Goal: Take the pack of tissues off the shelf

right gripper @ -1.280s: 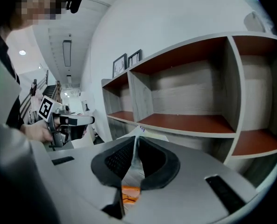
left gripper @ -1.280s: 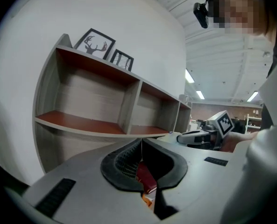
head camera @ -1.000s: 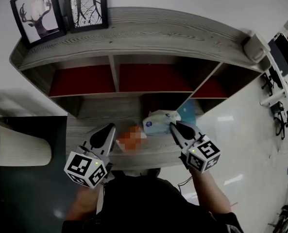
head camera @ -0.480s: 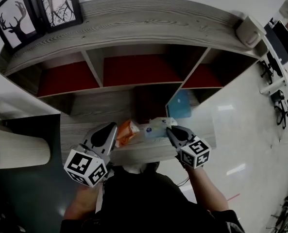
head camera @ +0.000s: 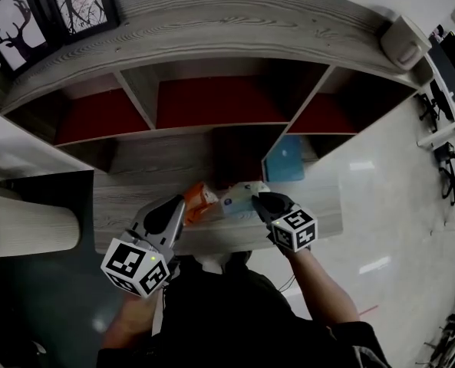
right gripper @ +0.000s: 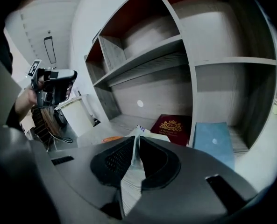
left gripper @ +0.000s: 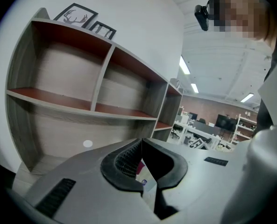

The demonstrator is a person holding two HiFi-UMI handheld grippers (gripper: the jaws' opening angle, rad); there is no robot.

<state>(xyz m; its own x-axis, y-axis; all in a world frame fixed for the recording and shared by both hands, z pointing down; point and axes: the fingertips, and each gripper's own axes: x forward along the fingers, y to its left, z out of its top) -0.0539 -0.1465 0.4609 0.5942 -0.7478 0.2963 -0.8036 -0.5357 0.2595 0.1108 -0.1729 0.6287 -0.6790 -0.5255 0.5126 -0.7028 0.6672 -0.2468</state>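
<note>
Wrapper film of the pack of tissues is pinched between the jaws of the right hand-held gripper, at the pack's 3 o'clock by the front of the shelf's bottom board. An orange packet lies at 9 o'clock, a blue book at 1 o'clock. The left hand-held gripper, at 8 o'clock, is pressed together, empty.

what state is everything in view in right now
right tongs: shut on the pack's wrapper edge
left tongs: shut, empty
pack of tissues: pinched, at the front edge of the shelf
orange packet: lying on the bottom board, untouched
red book: closed, lying flat
blue book: lying flat
picture frames: upright on the shelf top
</note>
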